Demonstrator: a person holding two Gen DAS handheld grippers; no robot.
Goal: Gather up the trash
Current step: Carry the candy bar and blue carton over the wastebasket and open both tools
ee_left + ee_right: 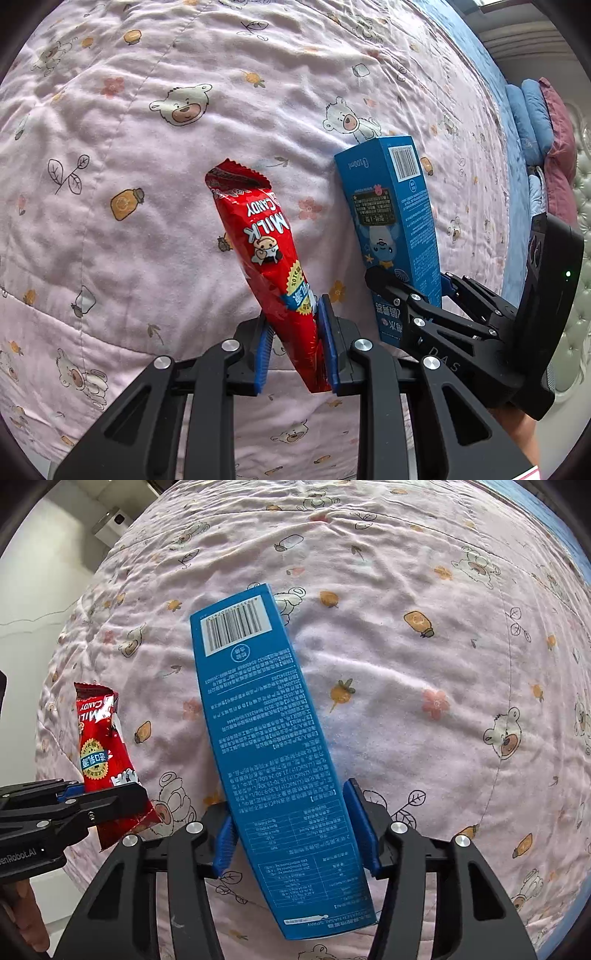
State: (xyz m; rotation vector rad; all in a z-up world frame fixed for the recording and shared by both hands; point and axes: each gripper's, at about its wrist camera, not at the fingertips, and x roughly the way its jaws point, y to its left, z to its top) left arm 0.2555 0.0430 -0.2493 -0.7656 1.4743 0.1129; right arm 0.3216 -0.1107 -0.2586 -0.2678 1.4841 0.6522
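Trash items counted: two. One red candy wrapper (271, 266), one blue carton (271, 760); no other litter seen on the pink bear-print quilt (129, 155). No bin in either view.

Wrapper: held in left gripper (295, 350), jaws closed to a narrow gap on its lower end, top sticking up free above the quilt. Judged very light, crinkly, slick film; likely to slide or fold if squeezed near an edge. Best pinched across flat body, as now.

Carton: held in right gripper (295, 834), jaws closed on both long sides of lower half, barcode end pointing away. Judged light, probably hollow, stiff cardboard that dents under hard squeeze; grip low, so top may swing.

Both lifted clear of quilt, well apart.
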